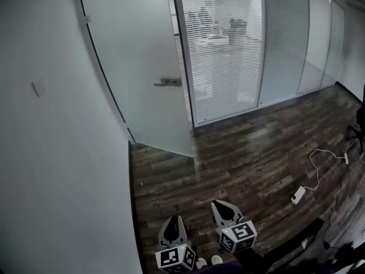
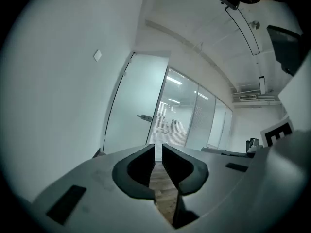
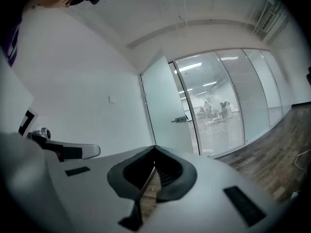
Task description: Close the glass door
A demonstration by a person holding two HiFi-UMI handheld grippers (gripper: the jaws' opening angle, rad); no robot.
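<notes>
The frosted glass door [image 1: 142, 67] stands open, swung in towards the white wall on the left, with its metal handle [image 1: 168, 82] on the free edge. Both grippers hang low over the wood floor, well short of the door and touching nothing. My left gripper [image 1: 174, 218] has its jaws a narrow gap apart with nothing between them. My right gripper [image 1: 220, 205] has its tips together, empty. In the left gripper view the door [image 2: 133, 106] and handle [image 2: 144, 117] lie straight ahead beyond the left gripper [image 2: 158, 147]. The right gripper view shows the door [image 3: 165, 108] and handle [image 3: 180, 119] above the right gripper [image 3: 154, 150].
A glass partition with blinds [image 1: 228, 50] runs right from the door frame. The white wall [image 1: 51, 153] with a light switch [image 1: 38, 88] fills the left. A white cable and adaptor [image 1: 298, 195] lie on the floor at right, with dark furniture [image 1: 296, 241] at bottom right.
</notes>
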